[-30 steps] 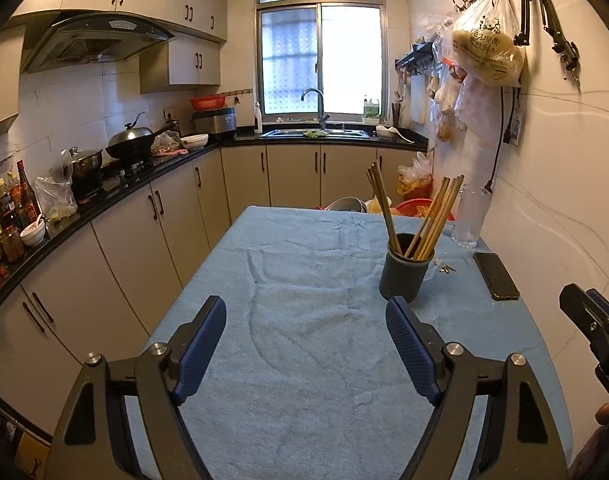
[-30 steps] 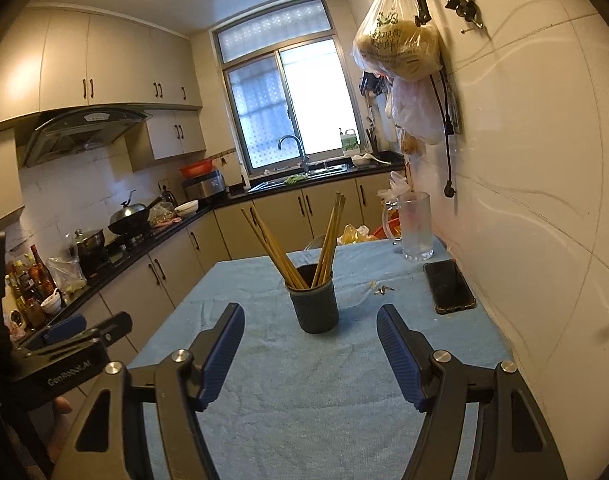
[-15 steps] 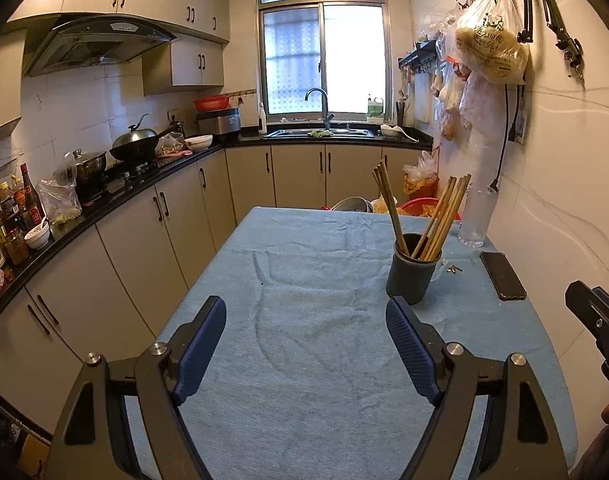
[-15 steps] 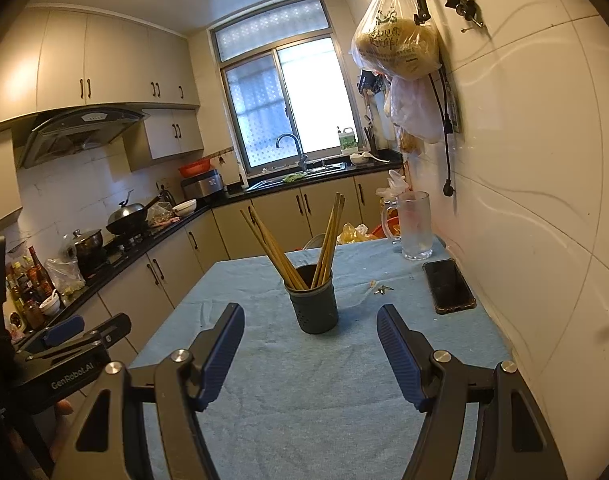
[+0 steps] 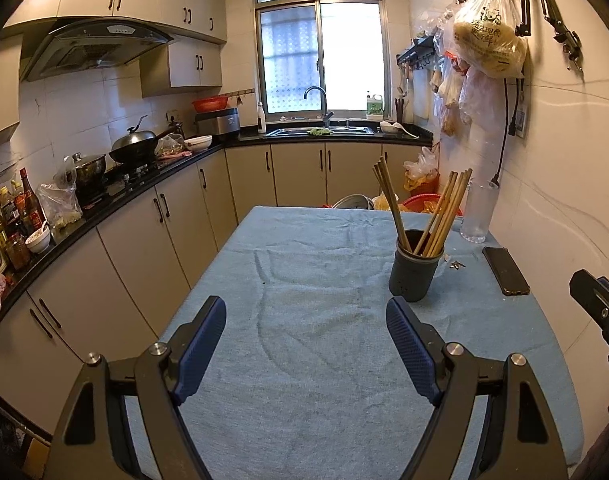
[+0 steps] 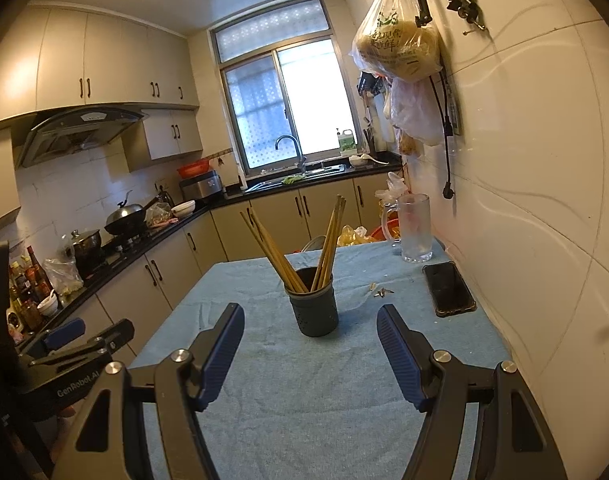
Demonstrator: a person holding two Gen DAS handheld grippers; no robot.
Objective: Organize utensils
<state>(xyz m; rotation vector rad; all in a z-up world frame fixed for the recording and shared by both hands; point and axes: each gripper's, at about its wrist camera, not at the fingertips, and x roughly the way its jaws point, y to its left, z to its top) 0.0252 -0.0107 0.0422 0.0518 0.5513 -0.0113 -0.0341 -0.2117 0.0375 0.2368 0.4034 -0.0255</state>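
Note:
A dark grey utensil cup [image 5: 413,276] stands upright on the blue-cloth table [image 5: 304,264], right of centre, with several wooden chopsticks [image 5: 444,212] leaning out of it. The cup [image 6: 314,308] and chopsticks [image 6: 328,240] also show in the right wrist view. My left gripper [image 5: 306,344] is open and empty, near the table's front, the cup just beyond its right finger. My right gripper [image 6: 310,350] is open and empty, with the cup straight ahead between its fingers.
A black phone [image 6: 448,289] lies by the right wall, with a glass mug [image 6: 414,228] behind it and small metal bits [image 6: 380,290] between cup and phone. Kitchen cabinets [image 5: 144,236] run along the left. Bags [image 6: 400,48] hang on the right wall.
Both grippers have drifted slightly back and up, so the cup sits a little farther away. Both stay open and empty.

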